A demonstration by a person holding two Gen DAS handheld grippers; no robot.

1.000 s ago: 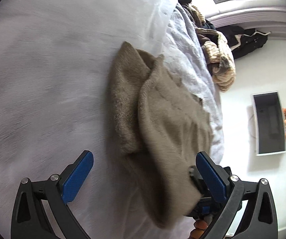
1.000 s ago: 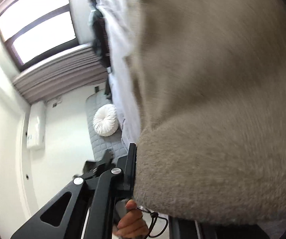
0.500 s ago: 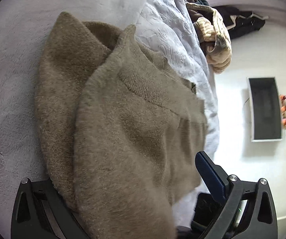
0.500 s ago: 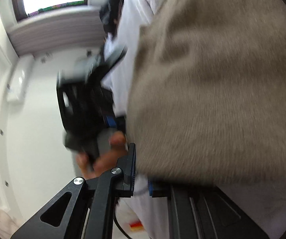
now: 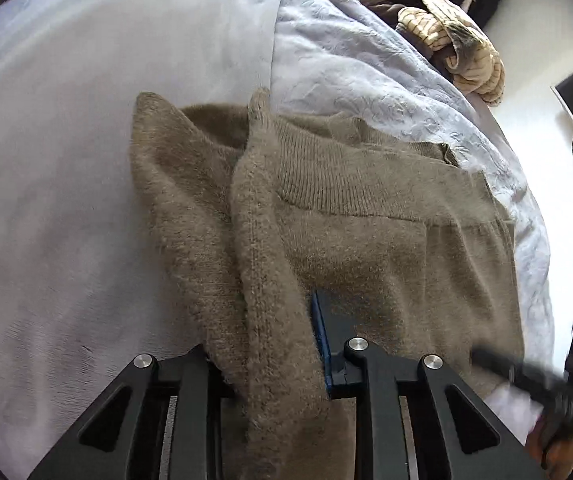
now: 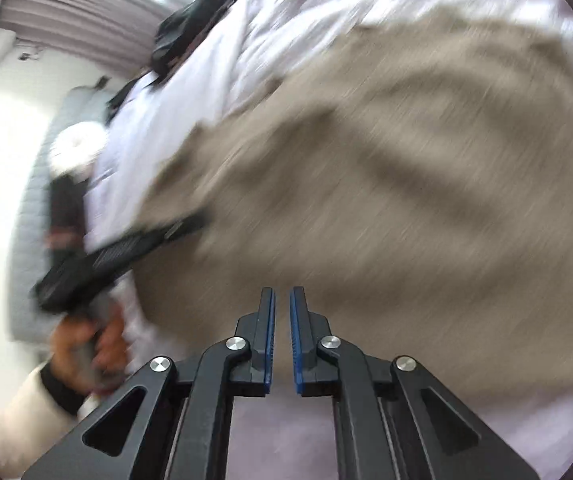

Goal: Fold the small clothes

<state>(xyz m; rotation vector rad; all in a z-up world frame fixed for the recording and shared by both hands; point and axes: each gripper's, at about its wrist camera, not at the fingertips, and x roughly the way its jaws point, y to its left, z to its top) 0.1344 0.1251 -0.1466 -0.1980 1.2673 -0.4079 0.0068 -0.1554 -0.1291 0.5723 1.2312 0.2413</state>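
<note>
1. Gripping a thick fold of the tan sweater [image 5: 366, 216], the left gripper [image 5: 274, 344] has just been closing; the garment lies on the pale bedspread [image 5: 66, 160], with striped clothes [image 5: 454, 40] at 1 o'clock.
2. Right wrist view: the right gripper [image 6: 282, 336] is nearly closed with nothing between its fingers, and the blurred sweater [image 6: 386, 200] fills 12 to 3 o'clock, with the left gripper [image 6: 118, 256] at 9 o'clock.

A pale bedsheet [image 5: 66, 160] fills the left of the left wrist view, an embossed quilt [image 5: 366, 76] lies upper right with striped cream clothing [image 5: 458, 44] heaped at its far edge, and a round white cushion [image 6: 74, 148] shows blurred at the left of the right wrist view.
</note>
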